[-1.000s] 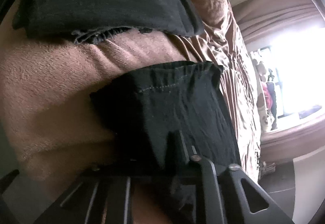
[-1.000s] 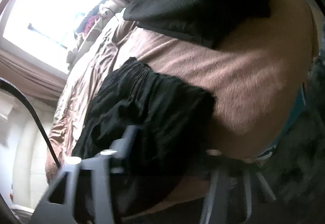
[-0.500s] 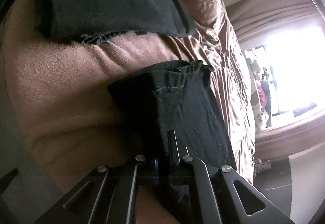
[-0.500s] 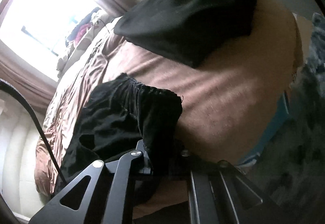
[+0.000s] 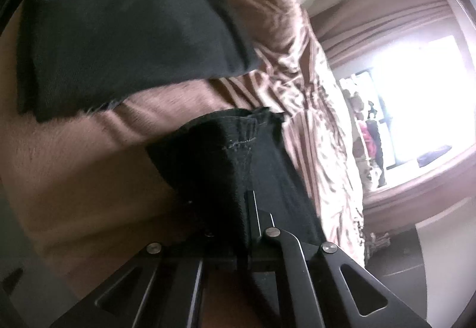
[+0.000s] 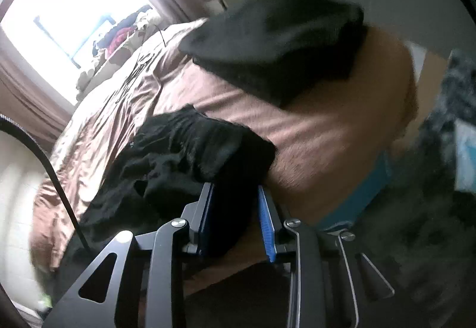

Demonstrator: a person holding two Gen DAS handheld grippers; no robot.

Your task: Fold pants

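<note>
Black pants [image 5: 226, 155] lie bunched on a brown fleece blanket [image 5: 74, 164], waistband end away from me. My left gripper [image 5: 248, 200] is shut on a fold of them near its edge, fingers pinched together with cloth rising between them. In the right wrist view the same pants [image 6: 184, 149] drape to the left over the bed. My right gripper [image 6: 235, 194] has its jaws opening, and a thick roll of the black cloth sits between the blue pads [image 6: 266, 220], whose ribbed face shows.
A second dark folded garment [image 5: 128, 30] [image 6: 276, 45] lies farther back on the blanket [image 6: 327, 134]. Shiny brown sheets [image 5: 312, 119] run toward a bright window [image 6: 74, 0]. A black cable [image 6: 56, 179] hangs at the left. A blue edge [image 6: 366, 194] and dark rug show at the right.
My left jaws closed onto the pants fold and rose a little. My right jaws pinched the cloth half a second ago and have now parted, while that hand lifted and drew back.
</note>
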